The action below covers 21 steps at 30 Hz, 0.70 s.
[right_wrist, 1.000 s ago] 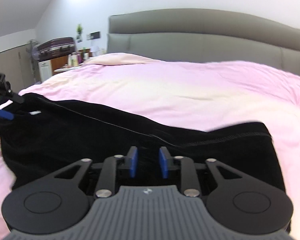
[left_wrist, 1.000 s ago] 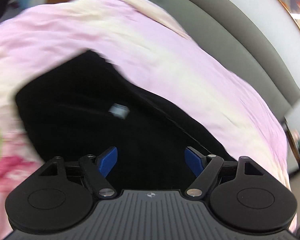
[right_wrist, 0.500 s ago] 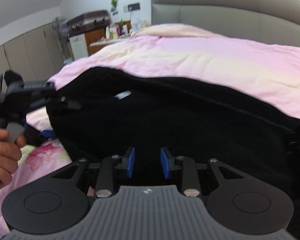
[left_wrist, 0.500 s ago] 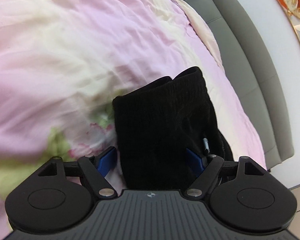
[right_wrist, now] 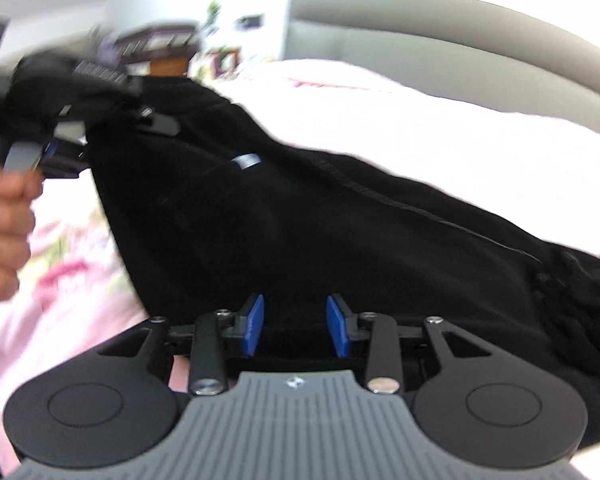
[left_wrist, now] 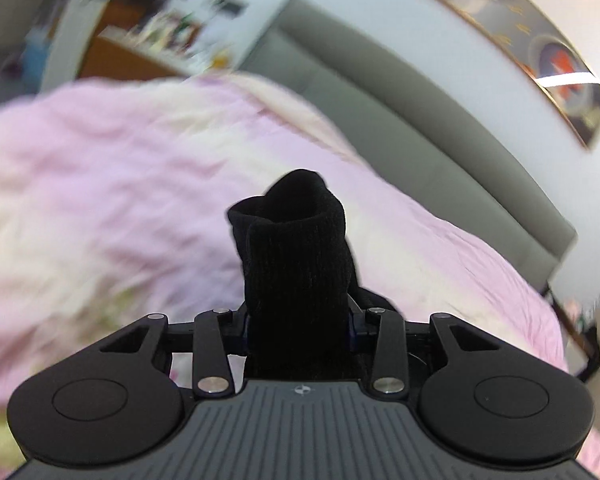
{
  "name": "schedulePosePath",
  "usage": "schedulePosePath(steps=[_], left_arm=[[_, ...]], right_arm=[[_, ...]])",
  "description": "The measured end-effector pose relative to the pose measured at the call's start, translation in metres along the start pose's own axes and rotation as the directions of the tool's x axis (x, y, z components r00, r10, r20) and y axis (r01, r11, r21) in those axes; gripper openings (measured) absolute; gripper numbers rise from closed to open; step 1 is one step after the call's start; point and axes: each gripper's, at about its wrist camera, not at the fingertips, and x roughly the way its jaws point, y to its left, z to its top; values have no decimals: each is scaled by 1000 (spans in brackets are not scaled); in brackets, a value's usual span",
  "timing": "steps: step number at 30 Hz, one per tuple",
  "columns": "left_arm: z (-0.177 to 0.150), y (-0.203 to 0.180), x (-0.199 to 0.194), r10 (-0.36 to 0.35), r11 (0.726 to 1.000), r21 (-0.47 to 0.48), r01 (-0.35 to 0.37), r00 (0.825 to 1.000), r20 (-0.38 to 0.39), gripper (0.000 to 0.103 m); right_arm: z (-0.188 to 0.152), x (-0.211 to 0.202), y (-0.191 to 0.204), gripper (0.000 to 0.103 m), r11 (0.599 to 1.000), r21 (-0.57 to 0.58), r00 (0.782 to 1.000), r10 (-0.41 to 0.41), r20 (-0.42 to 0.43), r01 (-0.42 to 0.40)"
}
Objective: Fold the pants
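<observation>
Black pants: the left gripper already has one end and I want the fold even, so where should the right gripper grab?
Take the black pants at the near hem edge lying just ahead of the right gripper, coming straight forward and low over the pink duvet. Its jaws stand open with that edge between them, while the left gripper lifts the other end.

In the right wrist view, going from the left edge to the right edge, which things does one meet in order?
The person's hand → left gripper, shut on a corner of the black pants → grey label on the pants → pink bedcover → grey headboard.
</observation>
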Motion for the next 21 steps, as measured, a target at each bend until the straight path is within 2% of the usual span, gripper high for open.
schedulePosePath(steps=[3, 6, 9, 14, 16, 19, 20, 21], left_arm=[[-4, -48, -3, -26, 983, 182, 23, 1000, 13, 44], [-21, -96, 8, -34, 934, 356, 32, 999, 0, 45], [-49, -141, 33, -15, 849, 528, 31, 999, -34, 46], [-99, -193, 65, 23, 723, 687, 74, 991, -131, 49], [-125, -209, 73, 45, 673, 729, 122, 978, -205, 52], [-164, -216, 96, 95, 614, 758, 220, 933, -347, 58], [-175, -217, 100, 101, 583, 781, 225, 933, -345, 61], [-185, -221, 98, 110, 530, 823, 206, 945, -308, 63]], right_arm=[[5, -31, -37, 42, 996, 92, 998, -23, 57, 17], [8, -62, -79, 46, 977, 198, 988, -102, 117, 77], [7, -91, -117, 46, 943, 313, 972, -170, 162, 113], [-6, -124, -168, 46, 869, 474, 949, -256, 187, 141], [-11, -126, -180, 46, 836, 533, 947, -264, 181, 131], [-15, -127, -192, 46, 800, 592, 952, -249, 176, 100], [-15, -126, -195, 46, 798, 595, 954, -244, 173, 96], [-17, -127, -196, 46, 801, 591, 955, -242, 169, 98]])
